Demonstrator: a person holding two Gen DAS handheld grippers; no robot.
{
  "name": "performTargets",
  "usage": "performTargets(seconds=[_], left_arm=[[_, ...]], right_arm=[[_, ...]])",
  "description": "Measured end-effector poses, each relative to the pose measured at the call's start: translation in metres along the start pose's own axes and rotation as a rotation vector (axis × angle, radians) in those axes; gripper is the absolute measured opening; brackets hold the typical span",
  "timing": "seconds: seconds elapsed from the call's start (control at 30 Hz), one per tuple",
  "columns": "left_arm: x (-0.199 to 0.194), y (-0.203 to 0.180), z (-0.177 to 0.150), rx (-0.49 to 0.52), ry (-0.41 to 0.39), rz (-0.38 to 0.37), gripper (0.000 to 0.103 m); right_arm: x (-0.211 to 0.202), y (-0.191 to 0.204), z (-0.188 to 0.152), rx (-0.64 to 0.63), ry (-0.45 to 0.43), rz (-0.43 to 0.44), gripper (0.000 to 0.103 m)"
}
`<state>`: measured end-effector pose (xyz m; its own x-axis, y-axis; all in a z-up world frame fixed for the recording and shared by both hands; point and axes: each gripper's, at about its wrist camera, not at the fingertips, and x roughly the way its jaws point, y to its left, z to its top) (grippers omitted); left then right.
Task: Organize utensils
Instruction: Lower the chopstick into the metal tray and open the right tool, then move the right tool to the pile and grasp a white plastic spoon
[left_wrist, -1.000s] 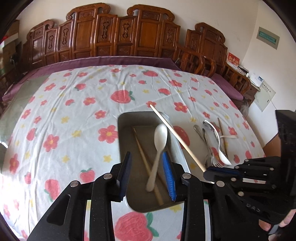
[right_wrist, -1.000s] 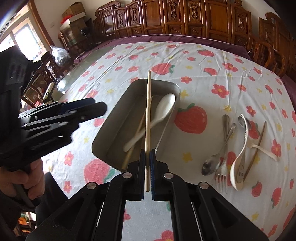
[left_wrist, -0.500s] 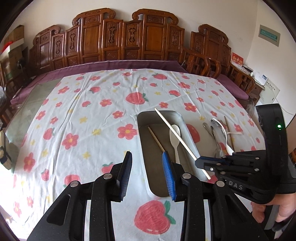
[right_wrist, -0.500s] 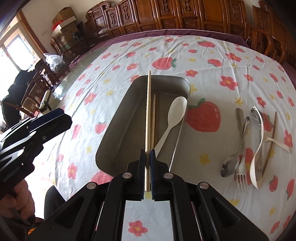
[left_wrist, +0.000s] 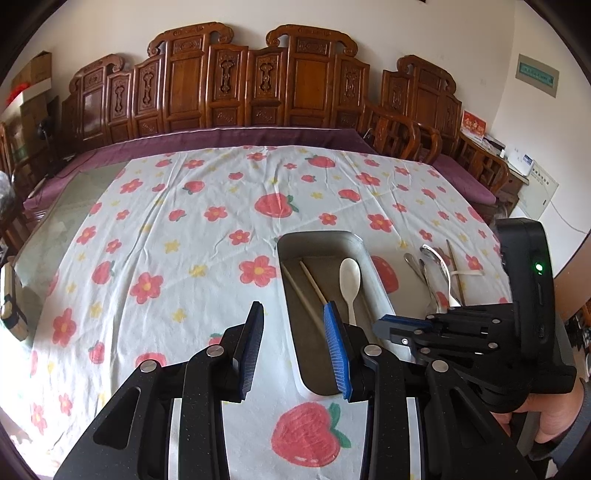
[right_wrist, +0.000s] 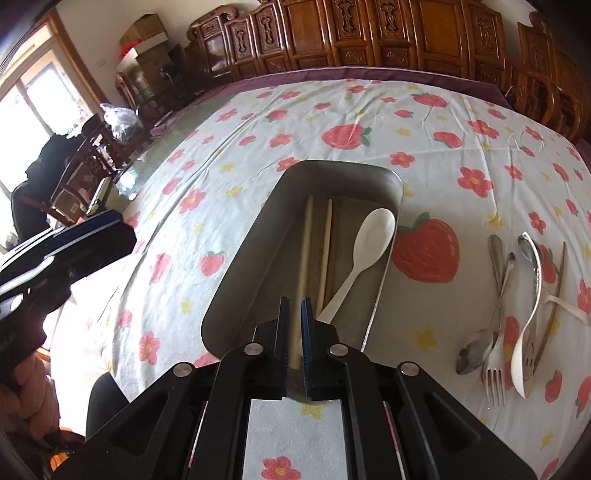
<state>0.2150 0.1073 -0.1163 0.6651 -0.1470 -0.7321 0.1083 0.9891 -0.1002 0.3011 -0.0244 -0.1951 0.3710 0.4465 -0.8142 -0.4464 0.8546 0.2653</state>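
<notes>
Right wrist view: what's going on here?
A person with a handheld gripper in each hand is sorting utensils into a metal tray on a strawberry tablecloth. The right gripper has a pale chopstick between its nearly shut jaws, laid down into the tray next to a second chopstick and a white spoon. The left gripper hangs open and empty beside the tray. Several spoons and a fork lie on the cloth to the right, not yet sorted.
</notes>
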Motion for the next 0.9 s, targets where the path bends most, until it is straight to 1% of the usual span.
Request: performTargets(seconds=[0.17, 0.27, 0.3, 0.33, 0.47, 0.5, 0.63, 0.77, 0.9], left_arm=[[-0.003, -0.011, 0.001, 0.013, -0.004, -0.011, 0.031], [-0.003, -0.021, 0.002, 0.025, -0.007, -0.023, 0.035], [-0.004, -0.027, 0.003, 0.031, -0.009, -0.028, 0.039], [-0.004, -0.032, 0.004, 0.036, -0.01, -0.031, 0.046], [-0.002, -0.056, 0.008, 0.061, -0.021, -0.048, 0.056], [-0.001, -0.062, 0.009, 0.065, -0.022, -0.056, 0.062], [0.008, -0.088, 0.011, 0.091, -0.013, -0.089, 0.064], [0.018, -0.113, 0.014, 0.122, -0.003, -0.119, 0.065], [0.026, -0.126, 0.015, 0.13, 0.008, -0.134, 0.065]], right_arm=[[-0.029, -0.017, -0.014, -0.003, -0.04, -0.006, 0.008], [-0.055, -0.038, -0.028, 0.007, -0.069, -0.038, 0.008], [-0.061, -0.045, -0.033, 0.009, -0.077, -0.05, 0.008], [-0.069, -0.053, -0.038, 0.014, -0.083, -0.064, 0.008], [-0.091, -0.084, -0.057, 0.04, -0.087, -0.114, 0.008], [-0.095, -0.093, -0.062, 0.047, -0.087, -0.13, 0.008], [-0.103, -0.122, -0.074, 0.085, -0.079, -0.17, 0.008], [-0.103, -0.14, -0.079, 0.1, -0.071, -0.185, 0.008], [-0.088, -0.151, -0.073, 0.103, -0.048, -0.186, 0.008]])
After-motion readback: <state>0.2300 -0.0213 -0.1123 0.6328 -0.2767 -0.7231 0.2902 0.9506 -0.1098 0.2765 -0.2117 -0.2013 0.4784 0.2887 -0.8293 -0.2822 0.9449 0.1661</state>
